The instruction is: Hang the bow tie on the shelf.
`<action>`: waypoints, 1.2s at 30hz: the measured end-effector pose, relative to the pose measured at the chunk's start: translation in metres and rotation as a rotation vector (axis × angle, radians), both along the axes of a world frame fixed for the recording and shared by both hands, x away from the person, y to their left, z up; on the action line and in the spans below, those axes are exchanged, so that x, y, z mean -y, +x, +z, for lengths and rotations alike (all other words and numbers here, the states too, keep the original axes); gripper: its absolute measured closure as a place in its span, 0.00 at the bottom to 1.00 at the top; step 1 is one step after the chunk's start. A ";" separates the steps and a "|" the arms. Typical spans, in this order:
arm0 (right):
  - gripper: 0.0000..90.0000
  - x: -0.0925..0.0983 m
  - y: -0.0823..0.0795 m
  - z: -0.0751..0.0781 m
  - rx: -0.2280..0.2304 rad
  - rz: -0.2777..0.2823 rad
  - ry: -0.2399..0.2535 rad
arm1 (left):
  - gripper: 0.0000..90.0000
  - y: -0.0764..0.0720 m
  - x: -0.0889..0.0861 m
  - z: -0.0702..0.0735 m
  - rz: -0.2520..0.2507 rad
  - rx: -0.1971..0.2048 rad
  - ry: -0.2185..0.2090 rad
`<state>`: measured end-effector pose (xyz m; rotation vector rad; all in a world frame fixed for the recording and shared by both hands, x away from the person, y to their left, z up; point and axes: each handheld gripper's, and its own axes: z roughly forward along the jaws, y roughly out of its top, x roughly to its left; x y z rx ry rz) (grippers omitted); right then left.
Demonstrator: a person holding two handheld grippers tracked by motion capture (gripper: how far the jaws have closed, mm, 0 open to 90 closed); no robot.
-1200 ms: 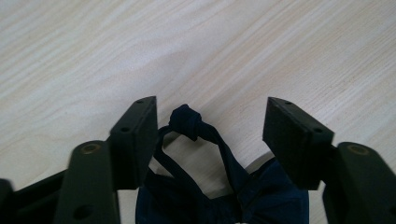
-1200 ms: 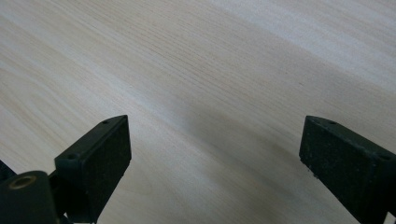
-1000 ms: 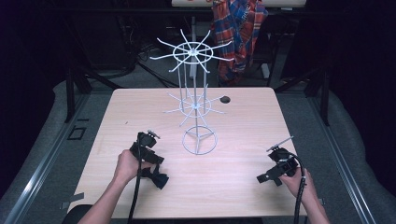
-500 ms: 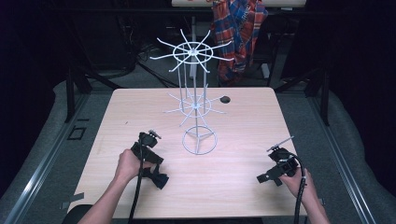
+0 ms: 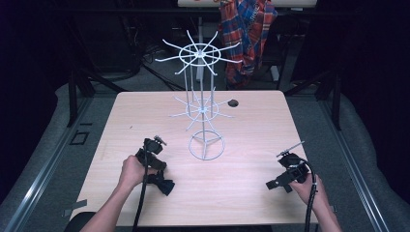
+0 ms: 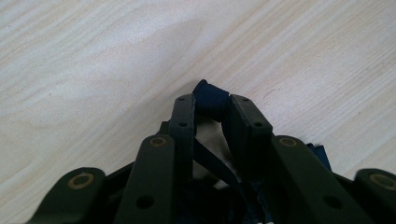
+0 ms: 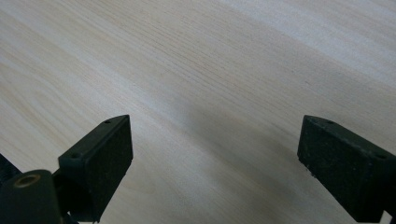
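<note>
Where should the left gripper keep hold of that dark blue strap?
At the folded loop end, from above. The left gripper has just been closing, and its pads pinch the dark blue strap at that bunched fold, the thickest part, off the table.

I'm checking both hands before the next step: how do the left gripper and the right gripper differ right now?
The left gripper has just been closing, and its pads pinch a dark blue strap; the right gripper stands wide open with bare table between its pads. In the high view, the left gripper points toward the person, the right sideways toward the left. Both sit low over the table's near edge.
</note>
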<state>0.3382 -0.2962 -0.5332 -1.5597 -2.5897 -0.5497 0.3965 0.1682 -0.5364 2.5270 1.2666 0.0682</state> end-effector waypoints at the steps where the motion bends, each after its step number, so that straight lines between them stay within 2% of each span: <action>1: 0.11 0.000 0.000 0.000 0.000 0.001 0.000 | 0.84 0.000 0.000 0.001 -0.006 0.006 -0.002; 6: 0.11 0.000 0.000 0.000 0.001 0.001 -0.001 | 0.88 -0.002 0.001 0.008 -0.038 0.050 -0.037; 10: 0.11 0.000 0.000 0.000 0.005 -0.006 0.005 | 0.86 -0.002 0.003 0.007 -0.060 0.044 -0.039; 13: 0.11 0.000 0.000 0.000 0.002 -0.007 0.013 | 0.81 -0.001 0.000 0.008 -0.046 0.037 -0.038; 17: 0.11 0.000 0.000 -0.001 0.001 -0.010 0.017 | 0.72 0.001 -0.010 0.014 -0.003 0.046 -0.070; 18: 0.11 -0.001 -0.002 -0.002 0.015 -0.035 0.026 | 0.69 0.002 -0.012 0.015 0.007 0.051 -0.069; 20: 0.11 0.000 -0.001 -0.002 0.011 -0.022 0.010 | 0.65 0.004 -0.017 0.016 0.037 0.051 -0.064; 22: 0.11 -0.001 -0.001 -0.001 0.005 -0.021 0.024 | 0.64 0.005 -0.020 0.014 0.058 0.042 -0.060; 23: 0.11 0.000 0.000 0.000 -0.001 -0.004 0.012 | 0.63 0.006 -0.021 0.012 0.064 0.033 -0.054; 25: 0.11 0.000 0.000 0.000 -0.003 0.003 -0.001 | 0.63 0.006 -0.022 0.010 0.070 0.025 -0.046; 27: 0.11 0.000 -0.001 0.000 0.000 -0.007 0.014 | 0.65 0.007 -0.021 0.008 0.062 0.010 -0.029; 36: 0.11 0.000 0.000 0.000 -0.004 -0.001 0.003 | 0.69 0.008 -0.019 -0.004 0.067 -0.025 0.017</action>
